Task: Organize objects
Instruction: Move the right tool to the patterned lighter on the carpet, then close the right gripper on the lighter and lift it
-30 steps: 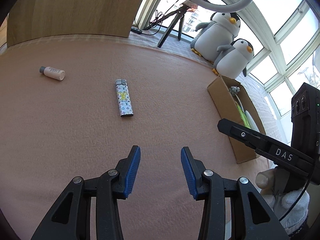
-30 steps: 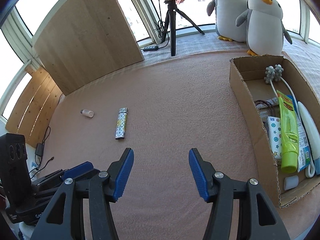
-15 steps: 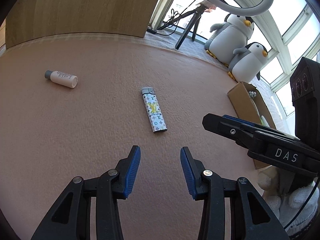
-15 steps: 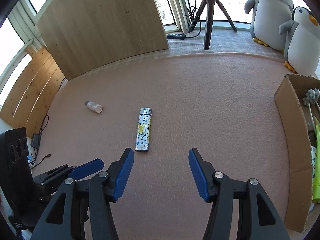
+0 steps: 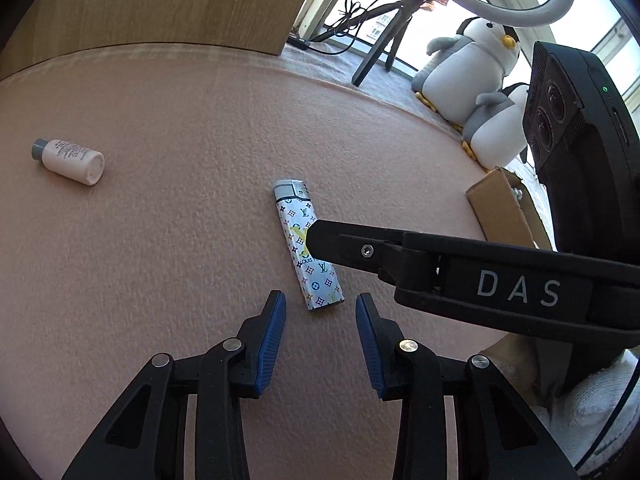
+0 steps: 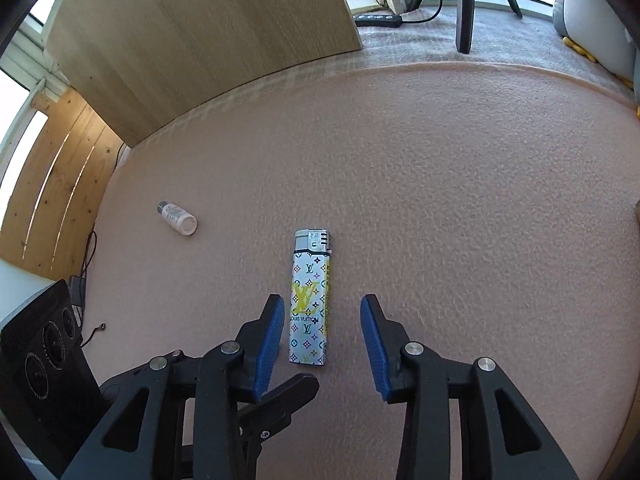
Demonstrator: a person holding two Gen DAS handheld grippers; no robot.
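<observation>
A white patterned lighter (image 6: 309,300) lies flat on the pink felt mat (image 6: 460,208), metal cap pointing away. My right gripper (image 6: 322,328) is open, and the lighter's near half lies between its blue pads without touching them. In the left wrist view the lighter (image 5: 306,244) is partly crossed by the right gripper's black finger (image 5: 360,246). My left gripper (image 5: 320,316) is open just short of the lighter's base, holding nothing. A small white bottle with a grey cap (image 5: 68,160) lies on its side at the far left, also the bottle (image 6: 178,218) in the right wrist view.
A cardboard box (image 5: 504,210) stands at the mat's right edge, with two plush penguins (image 5: 476,80) behind it. A wooden board (image 6: 200,36) leans at the back left. A ring-light tripod (image 6: 466,4) and power strip (image 6: 378,20) are beyond the mat. A white-gloved hand (image 5: 592,408) holds the right gripper.
Both grippers have moved toward the lighter. The right gripper swung left from the box, and its open jaws now flank the lighter's near half. The left gripper closed in on the lighter's base.
</observation>
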